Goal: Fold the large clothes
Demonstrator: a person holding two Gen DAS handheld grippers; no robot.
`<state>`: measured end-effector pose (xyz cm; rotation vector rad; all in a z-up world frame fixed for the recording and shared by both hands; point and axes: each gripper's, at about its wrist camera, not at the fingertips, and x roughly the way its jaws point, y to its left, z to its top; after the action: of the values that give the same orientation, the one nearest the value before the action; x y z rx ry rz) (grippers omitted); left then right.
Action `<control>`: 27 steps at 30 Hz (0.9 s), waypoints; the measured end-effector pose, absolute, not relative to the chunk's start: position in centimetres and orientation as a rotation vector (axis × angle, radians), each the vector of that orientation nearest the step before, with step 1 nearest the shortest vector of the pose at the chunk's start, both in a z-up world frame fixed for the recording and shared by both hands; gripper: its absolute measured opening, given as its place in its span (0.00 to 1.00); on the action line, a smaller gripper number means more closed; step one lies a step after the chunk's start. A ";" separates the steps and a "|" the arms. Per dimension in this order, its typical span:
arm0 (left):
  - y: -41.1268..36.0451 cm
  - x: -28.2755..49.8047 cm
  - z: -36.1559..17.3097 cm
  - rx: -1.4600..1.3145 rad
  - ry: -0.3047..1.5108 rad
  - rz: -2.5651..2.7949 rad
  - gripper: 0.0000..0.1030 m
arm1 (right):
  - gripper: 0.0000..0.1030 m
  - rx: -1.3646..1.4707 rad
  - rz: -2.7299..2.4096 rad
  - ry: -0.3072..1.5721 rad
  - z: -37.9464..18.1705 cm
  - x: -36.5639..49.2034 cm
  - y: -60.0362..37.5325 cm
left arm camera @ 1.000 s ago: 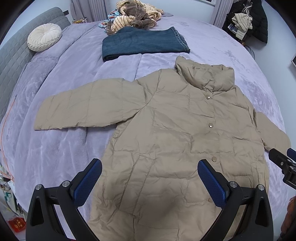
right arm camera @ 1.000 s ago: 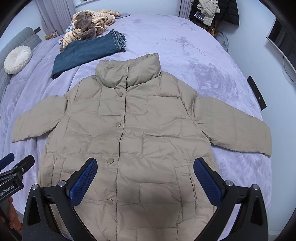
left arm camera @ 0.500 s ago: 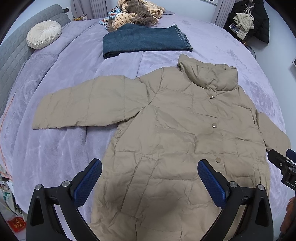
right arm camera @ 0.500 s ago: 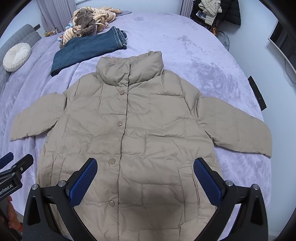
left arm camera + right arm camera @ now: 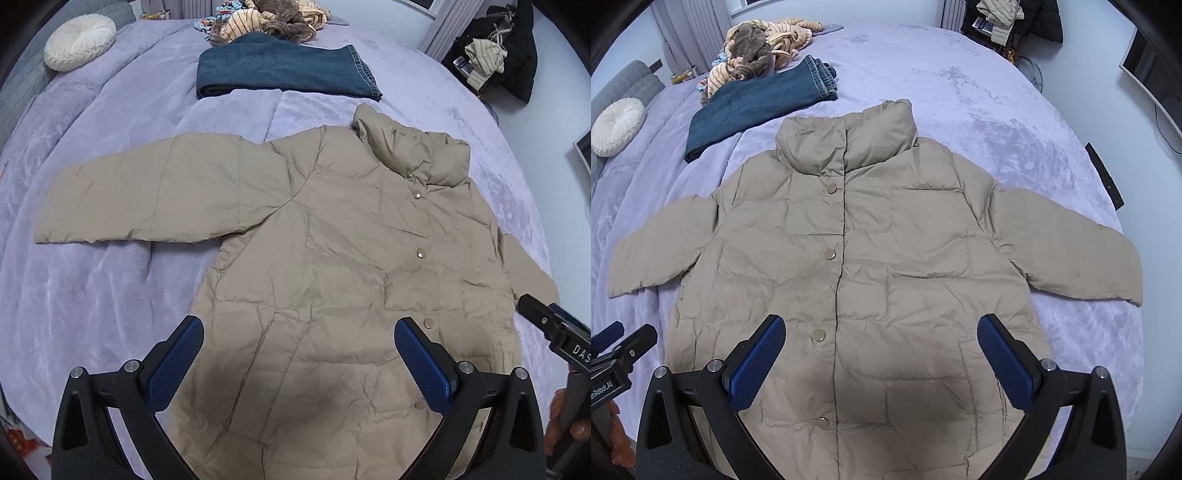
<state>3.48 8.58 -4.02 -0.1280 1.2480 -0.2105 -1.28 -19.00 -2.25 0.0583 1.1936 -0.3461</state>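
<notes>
Both grippers hang wide open over the hem end of the puffer jacket, nothing in either one.

The left gripper (image 5: 298,360) has its blue pads spread far apart and empty above the lower front panel; the right gripper (image 5: 881,356) is spread the same way, straddling the snap placket. The beige puffer jacket (image 5: 871,258) lies flat and front-up on the lilac bed cover (image 5: 979,96), its long axis running straight away from both tools, hem at the near edge and collar toward the far side. Its sleeves stretch out sideways: the left sleeve (image 5: 147,195) sits closer to the left gripper, the right sleeve (image 5: 1067,251) to the right one, so each likely takes its own side. The hem itself is cut off beneath the gripper frames. Folded jeans (image 5: 284,72) rest beyond the collar, well apart.
</notes>
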 end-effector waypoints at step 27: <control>38.3 19.3 -19.0 -0.861 0.974 0.080 0.06 | 1.00 0.192 0.050 1.302 -15.4 8.1 -6.9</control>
<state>19.27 38.27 -18.99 -0.8606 0.9742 0.0803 8.10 -6.89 -15.36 0.1916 1.3022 0.0501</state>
